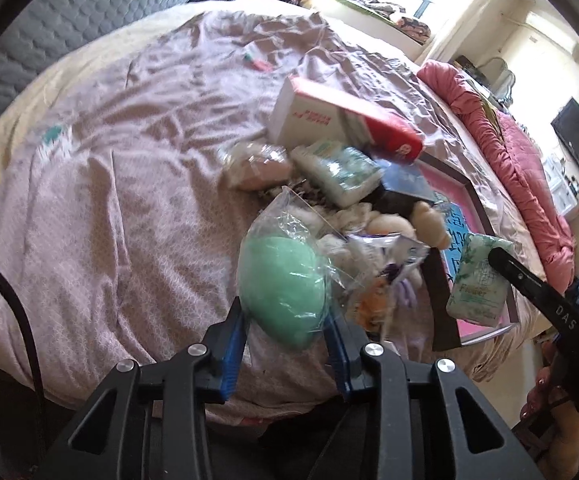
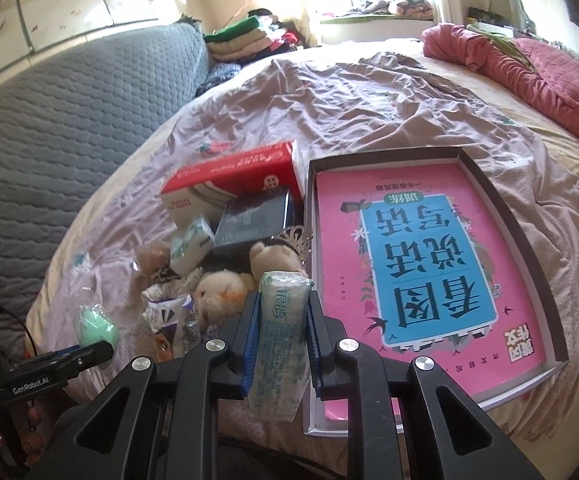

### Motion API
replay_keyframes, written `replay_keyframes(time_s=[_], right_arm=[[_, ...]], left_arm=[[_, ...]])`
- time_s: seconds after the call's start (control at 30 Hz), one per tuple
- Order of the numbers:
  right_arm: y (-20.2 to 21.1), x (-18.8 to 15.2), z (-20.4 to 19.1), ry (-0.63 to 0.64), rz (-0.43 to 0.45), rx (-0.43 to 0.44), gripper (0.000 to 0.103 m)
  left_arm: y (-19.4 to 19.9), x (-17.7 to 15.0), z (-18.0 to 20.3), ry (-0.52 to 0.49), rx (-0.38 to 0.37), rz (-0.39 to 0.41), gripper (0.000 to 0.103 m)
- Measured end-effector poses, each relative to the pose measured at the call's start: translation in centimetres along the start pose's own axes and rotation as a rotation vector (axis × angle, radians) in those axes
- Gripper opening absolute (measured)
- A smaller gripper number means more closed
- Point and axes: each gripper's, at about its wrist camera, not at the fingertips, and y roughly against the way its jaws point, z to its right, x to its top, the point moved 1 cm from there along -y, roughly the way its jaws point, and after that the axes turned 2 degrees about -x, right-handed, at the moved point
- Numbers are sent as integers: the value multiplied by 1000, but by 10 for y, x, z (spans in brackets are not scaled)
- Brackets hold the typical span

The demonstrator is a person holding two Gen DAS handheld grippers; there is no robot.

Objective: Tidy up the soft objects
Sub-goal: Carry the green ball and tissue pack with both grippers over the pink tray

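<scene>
green sponge in clear bag (image 1: 285, 284) pinched by left claw (image 1: 287, 320), right claw (image 2: 279, 320) pinching tissue pack (image 2: 279, 340), its base hidden

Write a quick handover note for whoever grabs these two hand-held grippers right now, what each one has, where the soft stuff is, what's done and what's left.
Left hand-held gripper: shut on the green sponge in a clear bag, held above the pile.
Right hand-held gripper: shut on a tissue pack, held beside the open box.
Open box: on the bed, holding only the pink book; no soft things visible inside.
Still in the pile on the bed sheet: plush bear, another tissue pack, red carton, dark box.
Done: two items picked up. Left: place both, then probably sort the remaining pile.
</scene>
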Motion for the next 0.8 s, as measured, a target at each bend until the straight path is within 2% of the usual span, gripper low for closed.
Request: replay_keyframes(time_s=[0.3, 0.8], right_arm=[[31, 7, 17, -45, 65, 13, 22], [66, 16, 43, -104, 136, 21, 22]], left_arm=[[26, 10, 39, -75, 2, 56, 38], [35, 10, 116, -211, -44, 64, 38]])
